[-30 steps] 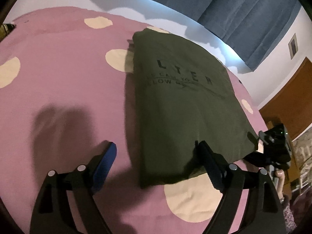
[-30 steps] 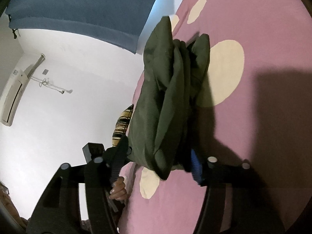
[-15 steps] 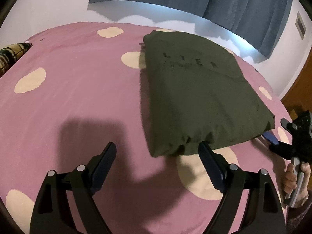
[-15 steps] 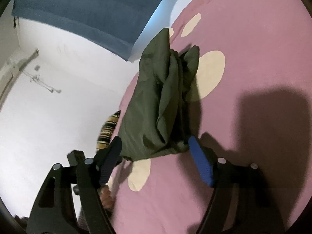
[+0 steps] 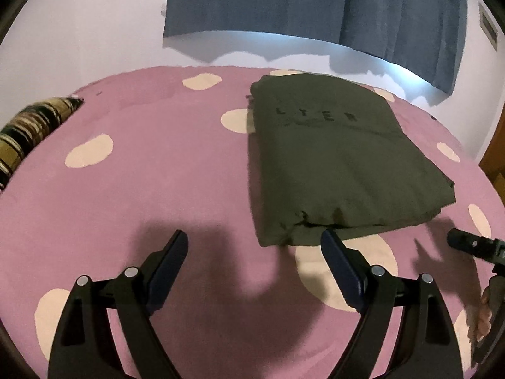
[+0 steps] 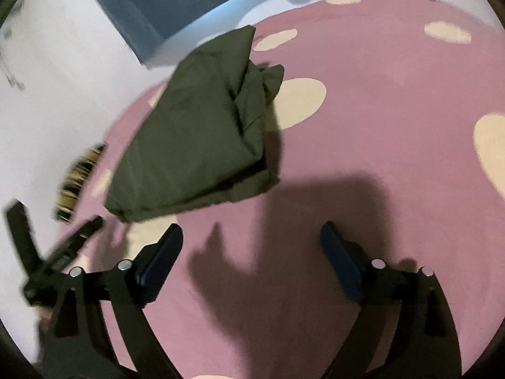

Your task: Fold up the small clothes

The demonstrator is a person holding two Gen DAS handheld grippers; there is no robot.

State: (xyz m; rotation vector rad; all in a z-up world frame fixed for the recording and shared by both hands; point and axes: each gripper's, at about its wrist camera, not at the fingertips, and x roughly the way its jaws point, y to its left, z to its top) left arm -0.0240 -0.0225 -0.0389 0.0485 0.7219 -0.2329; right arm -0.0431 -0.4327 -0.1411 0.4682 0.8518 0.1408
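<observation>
Olive-green T-shirt (image 5: 334, 161) lies folded on the pink spotted bedsheet (image 5: 142, 170), apart from both tools. Left tool (image 5: 254, 246) wide, empty. Right tool (image 6: 251, 238) has just been opening; nothing between its jaws. Advise withdrawing clear without snagging the near hem.

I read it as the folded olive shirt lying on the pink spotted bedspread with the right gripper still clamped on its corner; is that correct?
Not quite. The shirt does lie folded on the bedspread, but the right gripper is not clamped on it. The right wrist view shows its jaws, which have just been opening, wide apart over bare bedspread, clear of the shirt's edge.
</observation>
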